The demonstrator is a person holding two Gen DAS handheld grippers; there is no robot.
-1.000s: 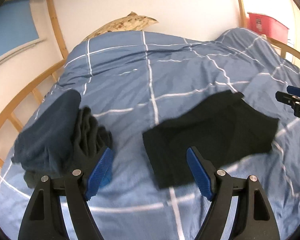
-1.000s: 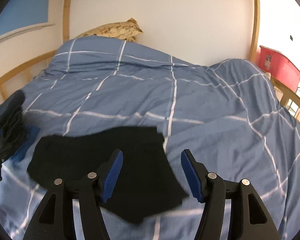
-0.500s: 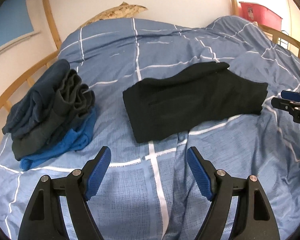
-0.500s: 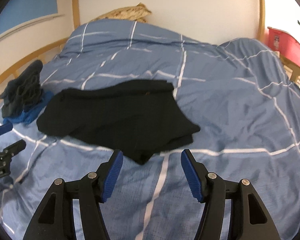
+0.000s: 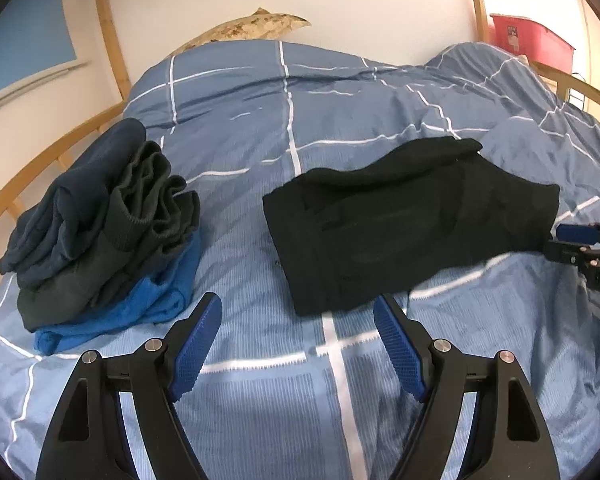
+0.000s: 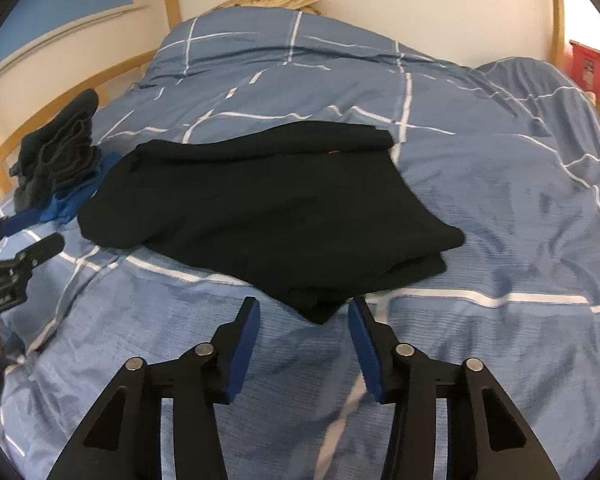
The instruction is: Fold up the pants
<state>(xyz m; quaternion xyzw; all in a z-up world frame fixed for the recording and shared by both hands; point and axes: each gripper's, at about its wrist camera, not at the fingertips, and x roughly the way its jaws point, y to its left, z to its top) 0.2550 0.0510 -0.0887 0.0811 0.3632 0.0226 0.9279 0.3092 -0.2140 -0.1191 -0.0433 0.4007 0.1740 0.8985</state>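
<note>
1. Pants: the black pants [image 5: 412, 220] now lie settled as a folded bundle on the blue checked duvet [image 5: 300, 128]. A second ago they were blurred with motion right between my claws, so they have just been dropped and I have backed away from them.
2. My left claw [image 5: 298, 344] hangs apart and empty over bare duvet, short of the near-left corner of the pants.
3. My right claw [image 6: 304, 338] is also apart and holds nothing; its pads sit either side of the nearest corner of the bundle without touching it.
4. In the right wrist view the bundle shows stacked layers at its near edge, with the top layer skewed over the lower ones, so I judge the fold done but a bit untidy.
5. Beside the pants, to their left and apart from them, sits a pile of folded clothes [image 5: 100, 224] in navy, grey and blue. I guess this pair belongs there next.
</note>
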